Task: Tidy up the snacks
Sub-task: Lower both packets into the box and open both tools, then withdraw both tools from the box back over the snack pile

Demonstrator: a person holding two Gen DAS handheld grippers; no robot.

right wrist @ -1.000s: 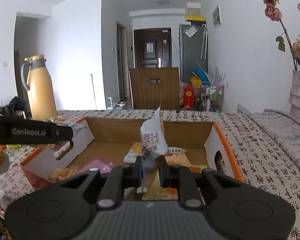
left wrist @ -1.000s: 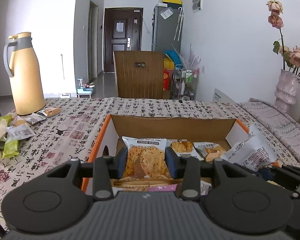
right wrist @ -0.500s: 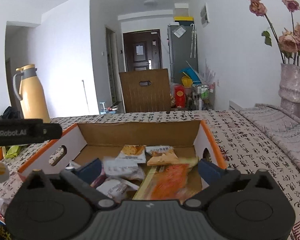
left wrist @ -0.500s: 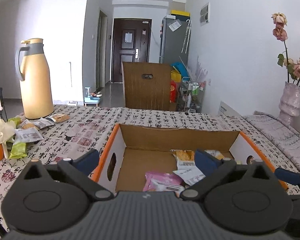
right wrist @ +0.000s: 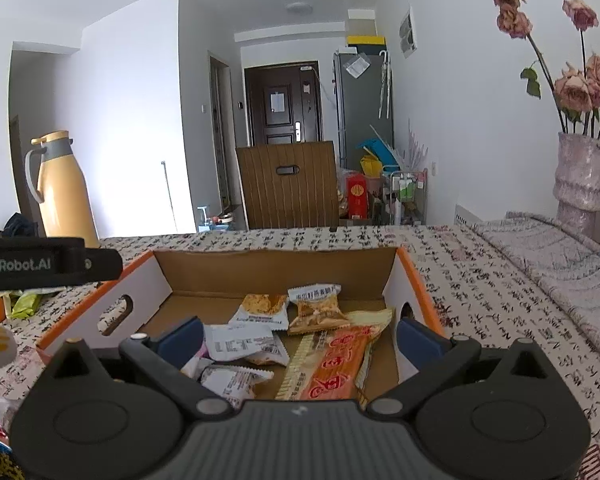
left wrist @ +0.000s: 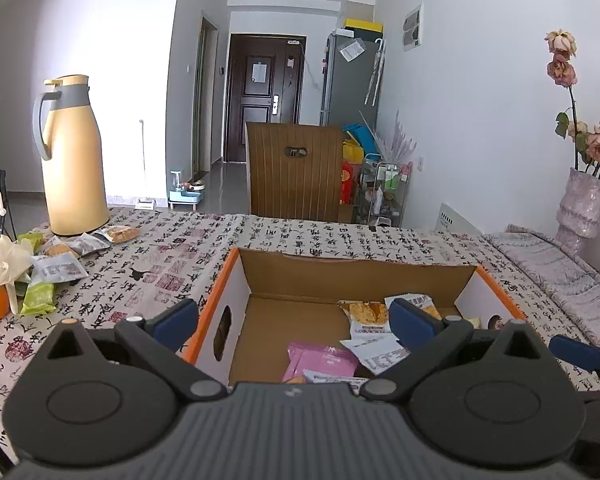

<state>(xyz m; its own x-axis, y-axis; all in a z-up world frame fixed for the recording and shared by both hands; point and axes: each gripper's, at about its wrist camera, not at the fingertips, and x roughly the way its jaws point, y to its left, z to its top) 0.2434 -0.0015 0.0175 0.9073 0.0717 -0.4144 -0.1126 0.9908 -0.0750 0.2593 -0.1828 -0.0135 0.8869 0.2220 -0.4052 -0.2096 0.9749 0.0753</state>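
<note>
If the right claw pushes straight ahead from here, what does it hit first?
Probably the snack packets in the box: the open right claw points over the long orange packet, with the box's far wall behind. Depth is unclear.

My own body hides the near end of the cardboard box (left wrist: 380, 276) at 6 o'clock. The pink packet (left wrist: 320, 362) is half covered; packet print (right wrist: 242, 344) is too small to read.

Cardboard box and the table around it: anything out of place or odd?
Snack packets lie loose beside the yellow thermos, outside the cardboard box. Packets inside lie jumbled, the long orange packet slanted. Nothing looks spilled or damaged.
</note>
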